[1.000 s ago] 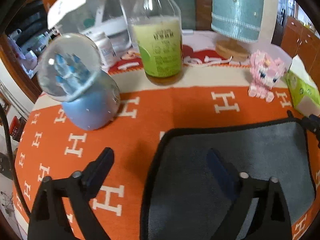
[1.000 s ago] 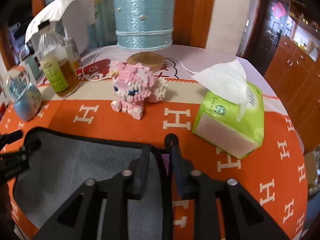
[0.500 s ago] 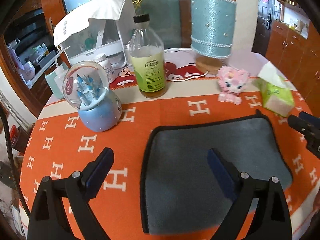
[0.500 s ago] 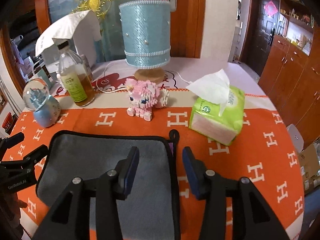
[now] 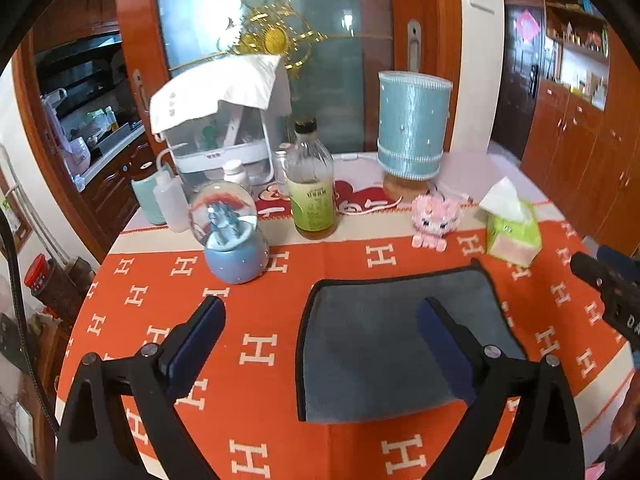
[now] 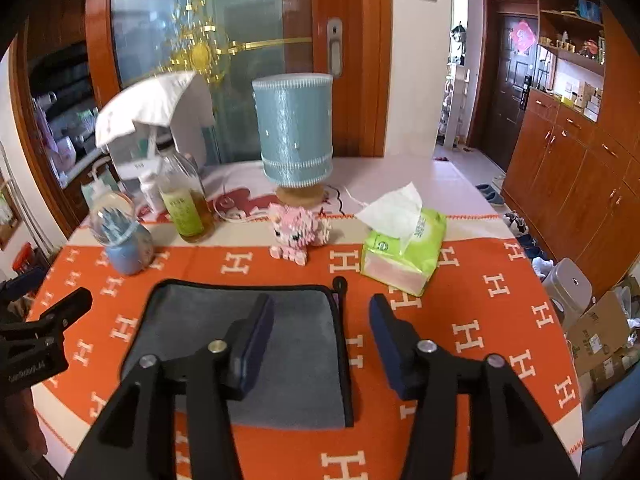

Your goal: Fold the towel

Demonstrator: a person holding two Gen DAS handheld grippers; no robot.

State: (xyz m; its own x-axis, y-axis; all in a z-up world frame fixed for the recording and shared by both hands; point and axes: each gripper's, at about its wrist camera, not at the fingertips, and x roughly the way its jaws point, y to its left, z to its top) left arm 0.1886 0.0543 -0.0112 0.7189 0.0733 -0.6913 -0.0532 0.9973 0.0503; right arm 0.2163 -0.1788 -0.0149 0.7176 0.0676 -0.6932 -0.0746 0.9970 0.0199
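Observation:
A grey towel (image 5: 376,344) with a black hem lies folded flat on the orange tablecloth; it also shows in the right wrist view (image 6: 256,332). My left gripper (image 5: 320,320) is open and empty, raised above the towel's left edge. My right gripper (image 6: 320,316) is open and empty, raised above the towel's right edge, near its hanging loop (image 6: 340,283). The right gripper's tip shows in the left wrist view (image 5: 600,280). The left gripper's tip shows in the right wrist view (image 6: 60,316).
Behind the towel stand a snow globe (image 5: 232,232), a bottle of yellow liquid (image 5: 312,184), a blue lamp (image 5: 412,128), a pink brick figure (image 5: 434,220) and a green tissue pack (image 5: 512,228). A white appliance (image 5: 224,120) stands at the back. The round table's edge (image 5: 80,320) drops off at left.
My right gripper let go of the towel's corner and opened. Both grippers pulled back and up from the towel, which now lies flat.

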